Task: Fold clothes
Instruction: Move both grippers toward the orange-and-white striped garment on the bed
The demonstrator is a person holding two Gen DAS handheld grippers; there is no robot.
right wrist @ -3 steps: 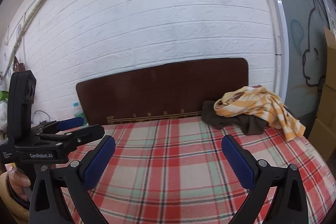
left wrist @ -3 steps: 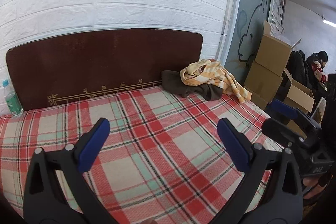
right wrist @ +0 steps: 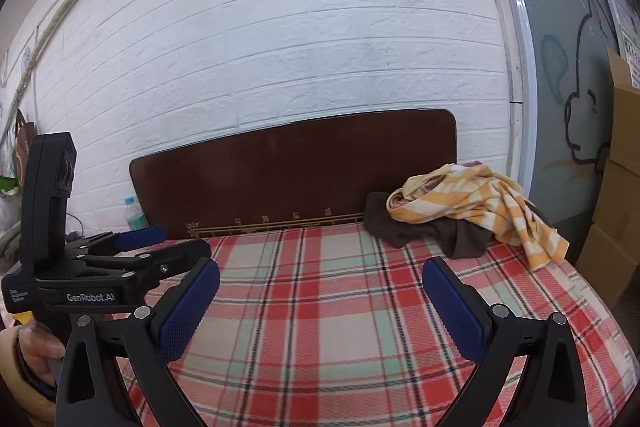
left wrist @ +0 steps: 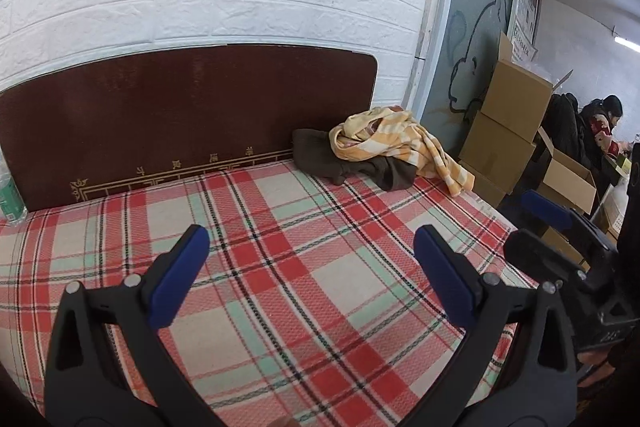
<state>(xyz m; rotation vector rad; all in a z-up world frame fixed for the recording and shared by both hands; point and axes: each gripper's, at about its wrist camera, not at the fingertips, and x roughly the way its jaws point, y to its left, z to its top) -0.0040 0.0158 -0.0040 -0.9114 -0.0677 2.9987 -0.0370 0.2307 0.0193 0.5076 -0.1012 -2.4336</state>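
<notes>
Bed (left wrist: 280, 267) with red plaid cover, dark headboard (left wrist: 180, 115), white brick wall behind. Clothes sit crumpled at the far right corner by the headboard: I count two, a yellow-and-white checked garment (left wrist: 394, 143) heaped on a dark brown garment (left wrist: 320, 155). Neither is folded; no folded stack visible, so both need doing. Left gripper (left wrist: 312, 271) and right gripper (right wrist: 320, 303) hover over the cover, well short of the pile, fingers spread wide, holding nothing. One water bottle (right wrist: 135, 213), several cardboard boxes (left wrist: 516, 107).
</notes>
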